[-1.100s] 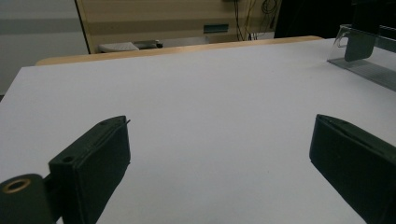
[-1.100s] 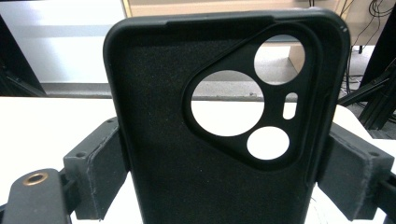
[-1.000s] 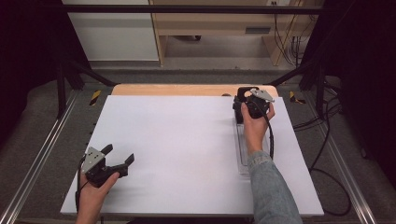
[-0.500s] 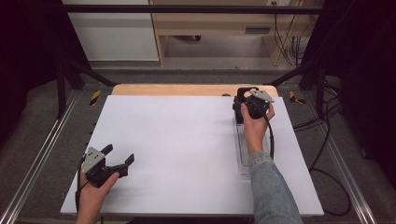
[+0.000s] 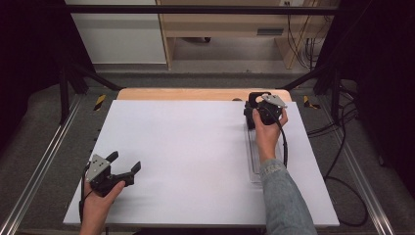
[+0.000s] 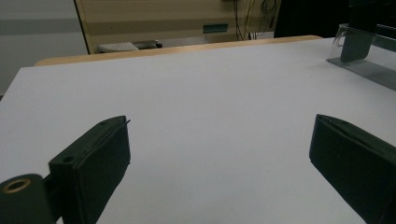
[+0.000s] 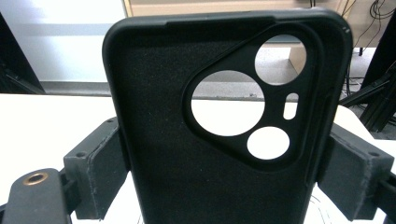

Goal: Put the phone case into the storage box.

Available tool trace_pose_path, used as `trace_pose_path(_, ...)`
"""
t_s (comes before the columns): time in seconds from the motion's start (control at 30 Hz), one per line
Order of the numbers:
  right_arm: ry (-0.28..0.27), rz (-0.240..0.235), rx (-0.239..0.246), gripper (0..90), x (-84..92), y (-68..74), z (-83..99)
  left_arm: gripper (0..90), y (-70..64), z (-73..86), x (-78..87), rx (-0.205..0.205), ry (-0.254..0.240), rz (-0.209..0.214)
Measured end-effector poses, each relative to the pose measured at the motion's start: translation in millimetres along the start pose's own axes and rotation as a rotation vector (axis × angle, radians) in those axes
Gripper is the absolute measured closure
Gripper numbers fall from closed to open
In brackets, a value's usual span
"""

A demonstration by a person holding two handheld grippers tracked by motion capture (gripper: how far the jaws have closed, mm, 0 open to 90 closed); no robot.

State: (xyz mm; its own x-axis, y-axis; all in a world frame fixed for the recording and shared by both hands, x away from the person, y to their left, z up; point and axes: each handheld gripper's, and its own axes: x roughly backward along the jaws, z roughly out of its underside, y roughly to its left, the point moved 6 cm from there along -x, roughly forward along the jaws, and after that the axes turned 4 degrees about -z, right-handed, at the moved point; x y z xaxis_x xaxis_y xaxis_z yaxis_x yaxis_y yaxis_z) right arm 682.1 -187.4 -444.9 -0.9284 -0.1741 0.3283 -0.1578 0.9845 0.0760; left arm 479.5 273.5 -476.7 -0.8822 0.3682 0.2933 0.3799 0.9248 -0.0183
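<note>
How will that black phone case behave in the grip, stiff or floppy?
Probably light and a bit flexible: the phone case is an empty thin shell with large camera cutouts. The right gripper clamps its side edges, so hard squeezing may bow it. Matte lining suggests little slip.

Black hand-held gripper (image 5: 121, 167) w/ grey plate, black cable; denim sleeve (image 5: 286, 200) on right arm.

We see even overhead light, table (image 5: 195, 147) bright white, near glare; surroundings dark, black at the sides. Shadows faint, soft. High view slightly soft. Left tongs (image 6: 219, 163) blurred up close. Phone case (image 7: 219, 140) sharp, background behind it washed out.
</note>
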Motion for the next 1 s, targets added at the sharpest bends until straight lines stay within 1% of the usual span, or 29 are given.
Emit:
trace_pose_path(0.2, -0.006, 0.003, 0.01, 13.0, -0.9, 0.0, 0.9, 5.4, 0.9, -0.2, 0.4, -0.002, -0.001, -0.006)
trace_pose_path(0.3, -0.008, 0.017, 0.026, 13.1, -1.3, -1.2, 1.3, 5.5, 0.5, -0.5, 0.7, 0.0, -0.003, -0.001)
trace_pose_path(0.57, -0.013, 0.022, 0.012, 13.0, -1.4, -3.3, 1.9, 5.6, 0.1, -0.9, 0.5, 0.0, -0.006, -0.001)
trace_pose_path(0.73, -0.022, 0.027, 0.013, 13.0, -1.5, -3.2, 1.3, 5.6, 1.0, -1.0, 1.0, 0.0, -0.007, -0.004)
trace_pose_path(1.0, -0.014, 0.026, 0.013, 12.8, -1.7, -3.5, 1.6, 5.6, 0.4, -0.7, 0.8, 0.0, -0.005, -0.001)
